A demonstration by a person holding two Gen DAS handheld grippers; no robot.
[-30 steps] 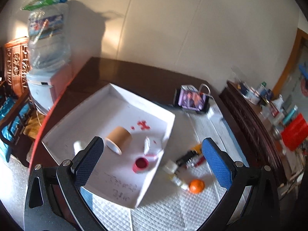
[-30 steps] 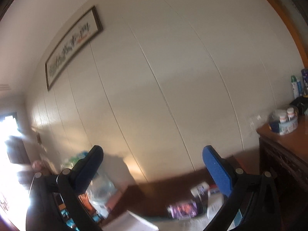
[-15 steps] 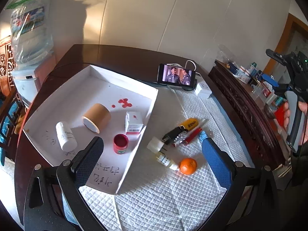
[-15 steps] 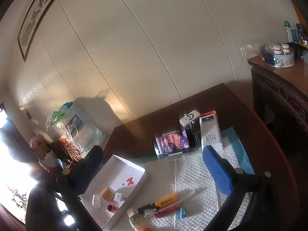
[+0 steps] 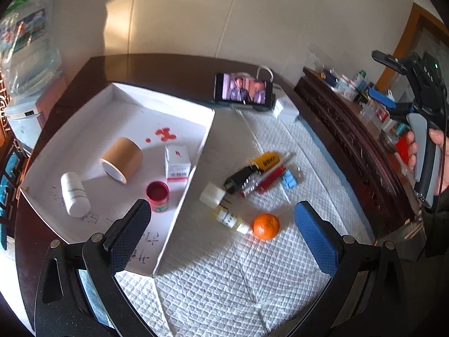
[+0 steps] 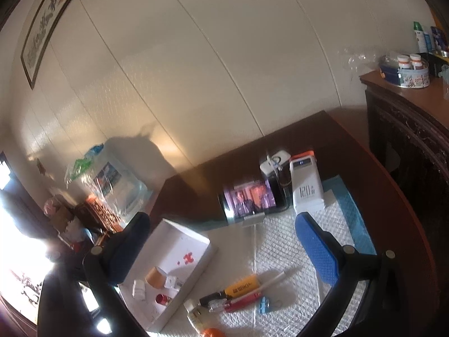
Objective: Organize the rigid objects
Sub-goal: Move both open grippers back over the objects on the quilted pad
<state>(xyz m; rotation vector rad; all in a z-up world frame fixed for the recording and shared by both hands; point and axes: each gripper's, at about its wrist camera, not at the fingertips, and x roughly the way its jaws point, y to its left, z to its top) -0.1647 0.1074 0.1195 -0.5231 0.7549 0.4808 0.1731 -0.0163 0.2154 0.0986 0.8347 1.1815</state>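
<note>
A white tray (image 5: pixel 84 129) on the table holds a brown tape roll (image 5: pixel 122 159), a white bottle (image 5: pixel 74 194), a red jar (image 5: pixel 157 196) and a small white box (image 5: pixel 176 163). Right of it on the quilted pad lie a yellow-black tool (image 5: pixel 252 168), a red pen (image 5: pixel 270 179), a white plug (image 5: pixel 212 195), a small dropper bottle (image 5: pixel 231 220), a blue clip (image 5: pixel 289 179) and an orange (image 5: pixel 266 226). My left gripper (image 5: pixel 221 231) hovers open above the tray edge and the orange. My right gripper (image 6: pixel 224 248) is open, high over the pad; a hand holds it at the left wrist view's right edge (image 5: pixel 421 129).
A phone (image 5: pixel 243 90) playing video stands at the back of the pad, with a white power bank (image 6: pixel 306 185) and charger (image 6: pixel 273 163) beside it. A dark carved sideboard (image 5: pixel 350 140) with bottles runs along the right. A water dispenser (image 5: pixel 25 64) stands left.
Both grippers tilted downward: the right view swung from the wall to the table, and the left view closed in on the tray and loose items. Both stayed open.
</note>
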